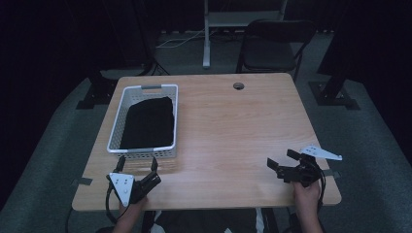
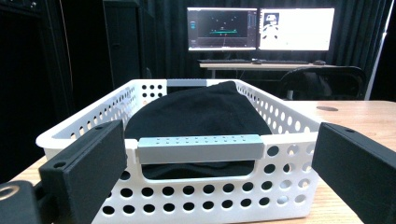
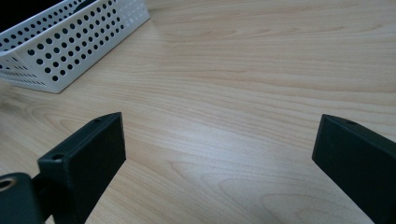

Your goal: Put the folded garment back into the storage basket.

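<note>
Left gripper [image 1: 137,165]: jaws spread wide, nothing between them, just short of the near end wall of the white basket [image 1: 118,120]. In the left gripper view the two jaws frame that wall, level with its grey handle bar [image 2: 201,148]; no contact visible.

Basket: white, perforated, sits on the left half of the wooden table [image 1: 233,131], long axis running away from the person. A folded black cloth [image 1: 148,122] lies inside and covers most of the floor; in the left gripper view the cloth [image 2: 198,112] mounds up above the rim toward the far end. The near end wall stands between the left gripper and the cloth.

Right gripper [image 1: 281,159]: jaws spread wide, empty, held over bare tabletop well to the right of the basket, near the table's front right corner, pointing toward the basket. In the right gripper view a corner of the basket [image 3: 56,51] shows at upper left, with open wood between it and the jaws.

Beyond the basket: cable hole [image 1: 238,86] in the table's far edge; black folding chair [image 1: 272,48] behind it; two lit monitors [image 2: 259,29] on a desk farther back.
</note>
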Demonstrator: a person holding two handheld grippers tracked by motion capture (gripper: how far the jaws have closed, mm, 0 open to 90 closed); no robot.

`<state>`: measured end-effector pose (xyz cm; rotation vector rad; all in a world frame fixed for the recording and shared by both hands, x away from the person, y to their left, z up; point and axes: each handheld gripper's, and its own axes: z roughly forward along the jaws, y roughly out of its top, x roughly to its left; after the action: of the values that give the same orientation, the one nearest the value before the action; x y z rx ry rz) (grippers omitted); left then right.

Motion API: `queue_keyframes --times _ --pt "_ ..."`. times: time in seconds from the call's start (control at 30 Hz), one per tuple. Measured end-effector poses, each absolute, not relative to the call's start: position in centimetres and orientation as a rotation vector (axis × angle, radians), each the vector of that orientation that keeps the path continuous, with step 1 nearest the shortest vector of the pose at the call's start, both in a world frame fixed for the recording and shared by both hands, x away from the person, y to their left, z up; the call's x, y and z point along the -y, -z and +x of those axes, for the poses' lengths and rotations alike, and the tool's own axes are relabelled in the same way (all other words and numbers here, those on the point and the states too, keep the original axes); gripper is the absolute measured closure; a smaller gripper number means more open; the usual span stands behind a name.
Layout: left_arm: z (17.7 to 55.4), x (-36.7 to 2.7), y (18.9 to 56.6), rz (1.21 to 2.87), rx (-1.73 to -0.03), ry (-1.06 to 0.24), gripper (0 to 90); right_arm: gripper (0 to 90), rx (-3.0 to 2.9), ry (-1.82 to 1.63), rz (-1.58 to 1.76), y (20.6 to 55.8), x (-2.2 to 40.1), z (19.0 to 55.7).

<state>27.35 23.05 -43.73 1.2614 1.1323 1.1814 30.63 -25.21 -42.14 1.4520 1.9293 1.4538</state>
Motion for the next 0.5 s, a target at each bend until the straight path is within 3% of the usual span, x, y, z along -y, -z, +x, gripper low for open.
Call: queue_keyframes --times 0.5 --pt "27.3 -23.1 43.8 1.256 -1.13 -1.183 4.4 2.8 -1.893 -1.367 1.455 43.5 24.1 30.2"
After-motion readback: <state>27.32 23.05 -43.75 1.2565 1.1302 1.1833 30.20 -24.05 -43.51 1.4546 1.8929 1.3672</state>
